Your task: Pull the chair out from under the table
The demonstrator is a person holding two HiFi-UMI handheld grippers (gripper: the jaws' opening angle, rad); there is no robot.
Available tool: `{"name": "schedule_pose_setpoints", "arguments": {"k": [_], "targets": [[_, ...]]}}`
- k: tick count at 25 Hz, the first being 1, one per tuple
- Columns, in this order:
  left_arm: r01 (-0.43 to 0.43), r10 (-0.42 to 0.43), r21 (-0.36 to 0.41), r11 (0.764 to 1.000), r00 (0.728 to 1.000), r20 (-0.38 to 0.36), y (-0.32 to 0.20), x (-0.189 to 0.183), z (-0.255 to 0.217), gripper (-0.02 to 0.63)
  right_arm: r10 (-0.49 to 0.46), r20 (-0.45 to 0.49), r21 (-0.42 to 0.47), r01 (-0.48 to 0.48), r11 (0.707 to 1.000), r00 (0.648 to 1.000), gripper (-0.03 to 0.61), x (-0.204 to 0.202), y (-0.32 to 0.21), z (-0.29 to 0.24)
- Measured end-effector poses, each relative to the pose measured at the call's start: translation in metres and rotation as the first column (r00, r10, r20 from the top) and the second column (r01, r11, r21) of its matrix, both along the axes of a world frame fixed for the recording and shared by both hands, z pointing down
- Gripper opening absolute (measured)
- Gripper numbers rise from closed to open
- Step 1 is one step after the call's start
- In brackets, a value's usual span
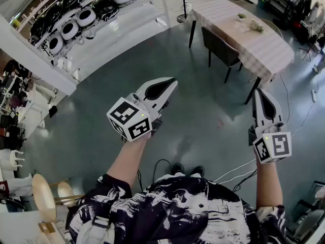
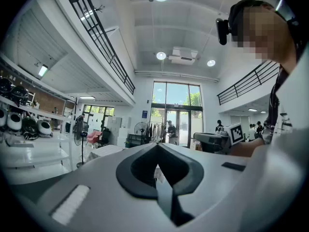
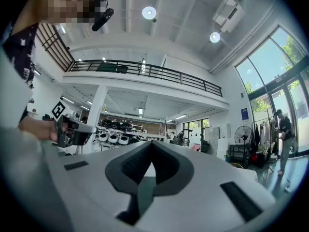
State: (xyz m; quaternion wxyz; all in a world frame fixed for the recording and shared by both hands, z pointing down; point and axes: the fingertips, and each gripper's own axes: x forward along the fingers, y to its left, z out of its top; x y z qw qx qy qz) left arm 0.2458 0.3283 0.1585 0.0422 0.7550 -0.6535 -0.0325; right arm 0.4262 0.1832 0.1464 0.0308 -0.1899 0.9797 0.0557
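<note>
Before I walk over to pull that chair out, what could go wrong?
Cables trail across the floor near your feet; you could trip. The left gripper and right gripper have shut jaws, so they must open before gripping the chair. A tug might jostle the table and its small plant.

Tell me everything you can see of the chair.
The chair is dark, maybe black, with a solid back and thin legs. It stands upright on the grey floor, tucked partly under the long side of the table, with its back facing outward. Nothing else is seen touching it.
</note>
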Motion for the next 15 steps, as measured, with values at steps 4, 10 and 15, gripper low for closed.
{"name": "schedule_pose_setpoints", "arguments": {"k": [4,10,15], "targets": [[-0.001,0.001,-0.002,1.0,1.0,-0.001,0.001,0.0,0.0,0.005,0.002,0.0,-0.004,-0.002,1.0,1.0,0.003,-0.001,0.001,0.0],[-0.001,0.001,-0.01,1.0,1.0,0.0,-0.009,-0.008,0.002,0.005,-0.005,-0.004,-0.005,0.005,1.0,1.0,0.003,-0.01,-0.007,0.001],[-0.009,0.009,-0.013,1.0,1.0,0.001,-0.002,-0.002,0.005,0.005,0.003,-0.011,-0.005,-0.003,1.0,1.0,0.003,-0.005,0.001,0.004]]}}
